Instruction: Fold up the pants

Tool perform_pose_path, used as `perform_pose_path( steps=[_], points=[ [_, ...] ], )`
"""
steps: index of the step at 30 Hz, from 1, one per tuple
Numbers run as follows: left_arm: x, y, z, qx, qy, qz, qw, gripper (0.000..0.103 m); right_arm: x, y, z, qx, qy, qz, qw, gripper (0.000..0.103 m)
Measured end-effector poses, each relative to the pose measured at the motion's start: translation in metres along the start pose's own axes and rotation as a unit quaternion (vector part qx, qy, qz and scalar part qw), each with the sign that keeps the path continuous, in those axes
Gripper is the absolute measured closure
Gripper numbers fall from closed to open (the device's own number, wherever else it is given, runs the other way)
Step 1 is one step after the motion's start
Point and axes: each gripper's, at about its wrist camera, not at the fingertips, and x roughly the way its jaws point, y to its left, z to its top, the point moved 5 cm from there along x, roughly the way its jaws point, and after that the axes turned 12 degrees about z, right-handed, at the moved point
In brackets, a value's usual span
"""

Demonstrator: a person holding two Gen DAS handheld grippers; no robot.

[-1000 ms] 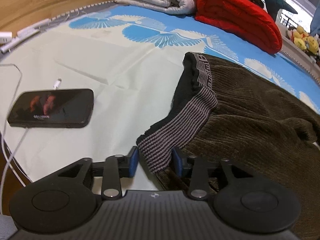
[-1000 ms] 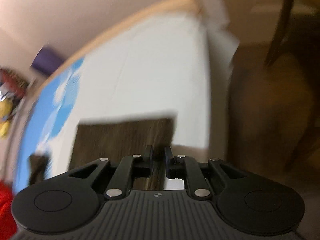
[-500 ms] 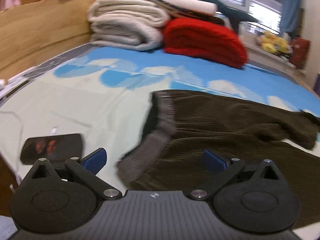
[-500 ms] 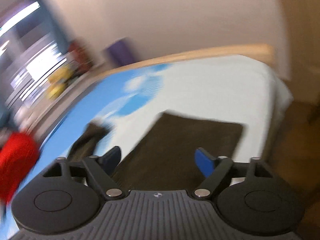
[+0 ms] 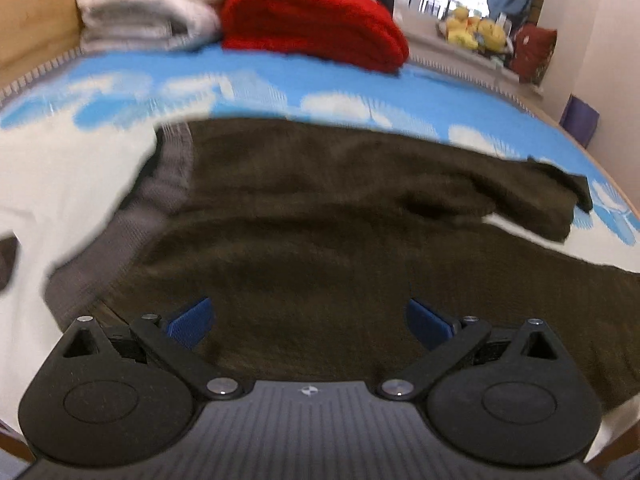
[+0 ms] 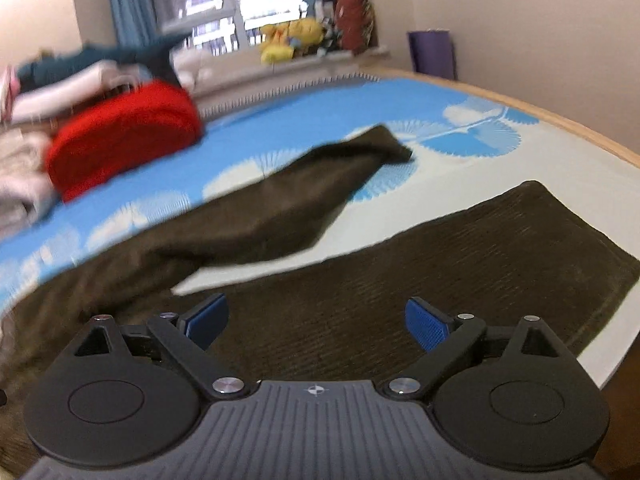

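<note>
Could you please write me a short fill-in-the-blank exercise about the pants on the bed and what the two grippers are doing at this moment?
1. The brown pants lie on the bed with their two legs spread ____.
2. The left gripper is ____ and holds nothing.
3. The folded blanket beyond the pants is ____ in colour.
4. The grey ribbed waistband shows in the ____ wrist view.

Missing words: apart; open; red; left

We let go of the waistband (image 5: pixel 120 248): our left gripper (image 5: pixel 308 322) now gapes empty above the pants (image 5: pixel 320 220). Our right gripper (image 6: pixel 316 322) has just been opening too, the cuff (image 6: pixel 560 232) lying ahead.
</note>
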Motion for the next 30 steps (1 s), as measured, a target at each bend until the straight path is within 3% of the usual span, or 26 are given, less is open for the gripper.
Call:
perform_pose_path(
  steps=[5,8,13,26,30],
  points=[
    [0.012,-0.013,-0.001,0.035,0.001,0.003,0.9994,0.000,0.015,0.017,-0.005,-0.054,0.011,-0.019,0.998,0.008],
    [0.017,-0.014,-0.003,0.031,0.020,-0.011,0.9993,0.000,0.019,0.022,-0.007,-0.073,0.012,-0.027,0.997,0.008],
    [0.015,-0.015,-0.002,0.017,0.029,-0.027,0.9991,0.000,0.024,0.023,-0.006,-0.068,0.016,-0.028,0.997,0.008],
    [0.012,-0.023,-0.003,0.043,0.012,-0.001,0.9990,0.000,0.027,0.037,-0.007,-0.084,0.016,-0.020,0.996,0.008],
    [0.014,-0.023,-0.003,0.035,0.022,-0.012,0.9991,0.000,0.029,0.038,-0.006,-0.083,0.017,-0.019,0.996,0.008]
  ],
)
